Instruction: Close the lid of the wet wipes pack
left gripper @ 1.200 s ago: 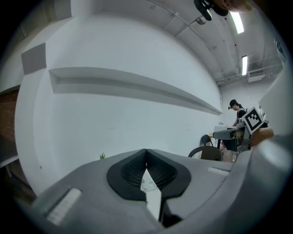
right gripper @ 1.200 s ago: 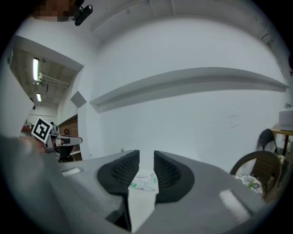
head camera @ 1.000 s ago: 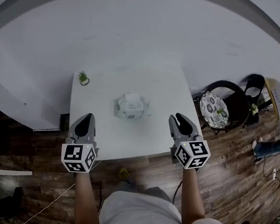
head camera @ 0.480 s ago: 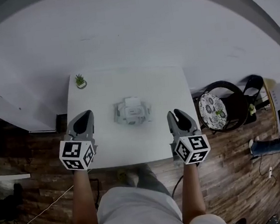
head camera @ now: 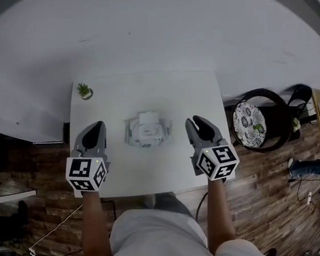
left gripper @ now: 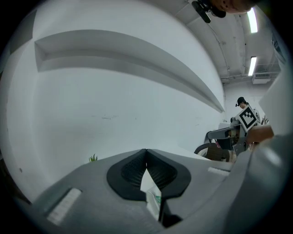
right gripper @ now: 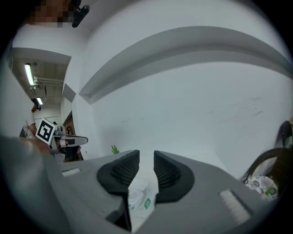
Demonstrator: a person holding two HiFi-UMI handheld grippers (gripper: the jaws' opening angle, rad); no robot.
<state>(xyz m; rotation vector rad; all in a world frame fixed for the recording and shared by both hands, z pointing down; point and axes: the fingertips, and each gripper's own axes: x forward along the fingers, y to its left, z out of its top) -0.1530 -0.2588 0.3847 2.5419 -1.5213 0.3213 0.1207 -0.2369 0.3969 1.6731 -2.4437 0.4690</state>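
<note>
The white wet wipes pack (head camera: 146,132) lies in the middle of the white table (head camera: 154,174), and its lid flap (head camera: 149,119) looks folded open toward the far side. My left gripper (head camera: 95,126) hovers over the table to the pack's left, apart from it. In the left gripper view its jaws (left gripper: 146,151) meet at the tips with nothing held, and the pack (left gripper: 154,195) shows beyond them. My right gripper (head camera: 195,120) hovers to the pack's right. Its jaws (right gripper: 146,156) stand apart and empty, with the pack (right gripper: 138,199) visible past the gap.
A small potted plant (head camera: 84,91) stands at the table's far left corner. A dark round chair with a patterned cushion (head camera: 250,124) sits right of the table. A white wall rises behind, and wooden floor surrounds the table.
Both grippers have moved forward from the table's near edge to either side of the pack. The pack has not moved.
</note>
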